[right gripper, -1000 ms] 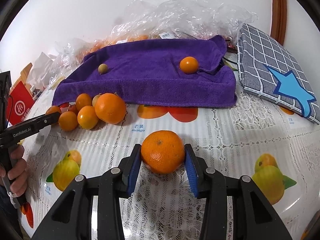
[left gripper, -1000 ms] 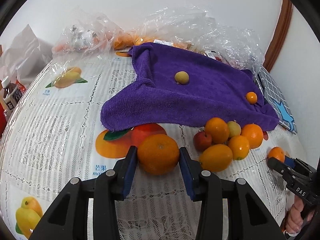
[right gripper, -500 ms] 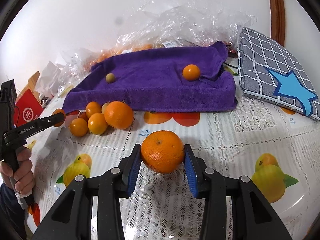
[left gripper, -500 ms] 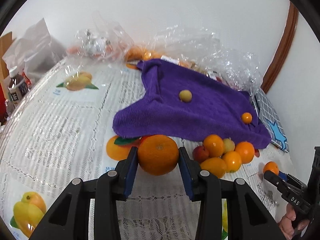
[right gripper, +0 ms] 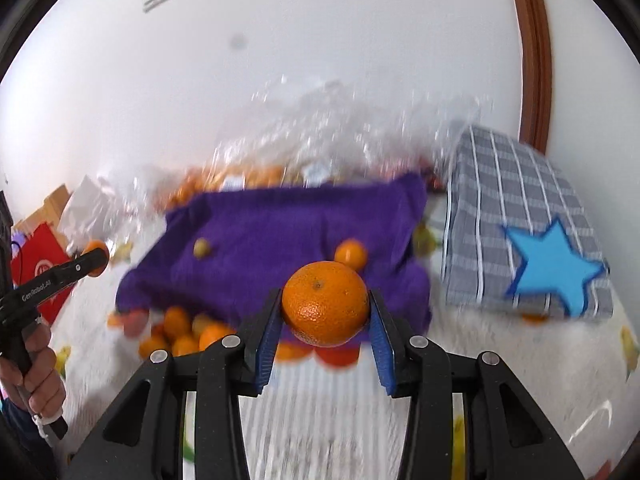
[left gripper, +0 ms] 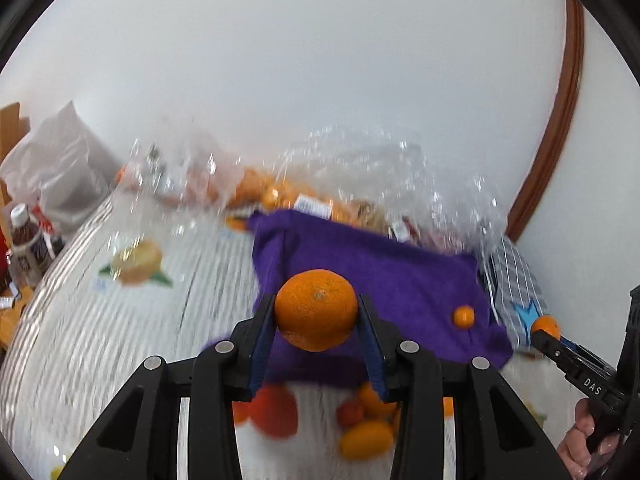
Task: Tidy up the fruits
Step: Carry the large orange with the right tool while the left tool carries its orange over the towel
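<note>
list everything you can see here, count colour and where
large oranges: 2, orange, one in each tool
towel: 1, purple, mid table
small fruits on towel: 2, orange and yellow-green
loose fruit pile: count blurred, orange and red, before towel
plastic bags: clear, behind towel
cushion: 1, grey check, blue star, right
bottle: 1, dark, far left
tablecloth: white lace
left tool, right tool: black, blue pads
</note>
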